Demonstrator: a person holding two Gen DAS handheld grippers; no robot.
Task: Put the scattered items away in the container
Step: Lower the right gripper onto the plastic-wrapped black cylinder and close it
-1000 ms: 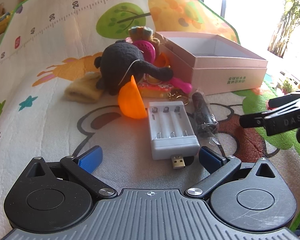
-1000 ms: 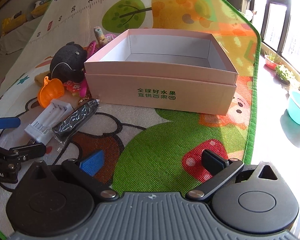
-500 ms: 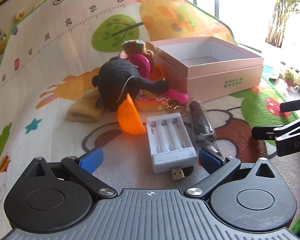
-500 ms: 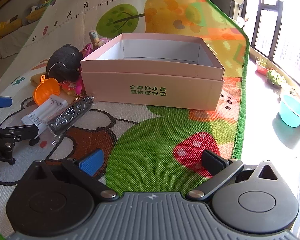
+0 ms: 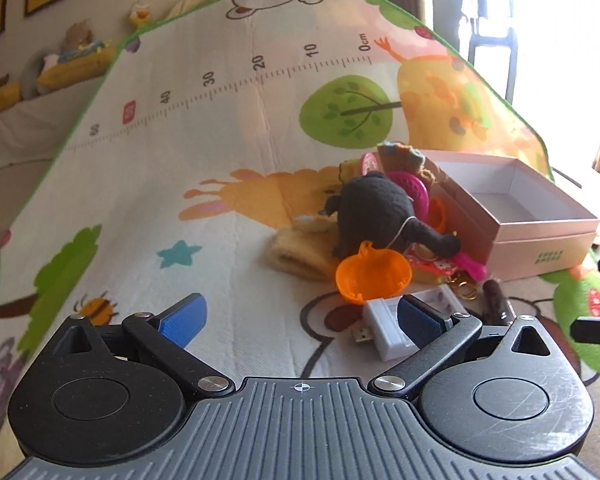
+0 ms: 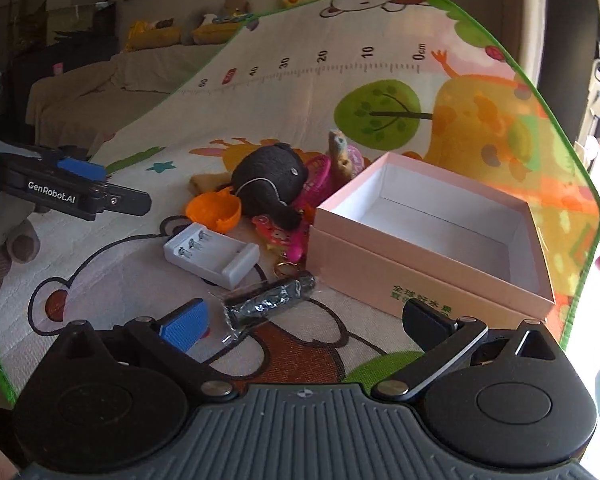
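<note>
An open pink box [image 6: 432,240] stands on the play mat, also in the left wrist view [image 5: 540,224]. Left of it lie a black plush toy [image 6: 272,184], an orange half-shell [image 6: 214,210], a white battery charger [image 6: 212,256], a black wrapped tube [image 6: 272,302] and pink trinkets [image 6: 292,236]. My left gripper [image 5: 300,316] is open and empty, its right finger in front of the charger [image 5: 384,328]. My right gripper [image 6: 306,322] is open and empty, just short of the wrapped tube.
A yellow cloth [image 5: 300,248] lies beside the plush toy. A bed or sofa with cushions [image 6: 100,76] stands beyond the mat's far left edge. The mat's green border [image 6: 580,184] runs close behind the box.
Both grippers have risen and swung left. The charger now sits at the left gripper's right finger, no longer between the fingers. The objects have not moved.
</note>
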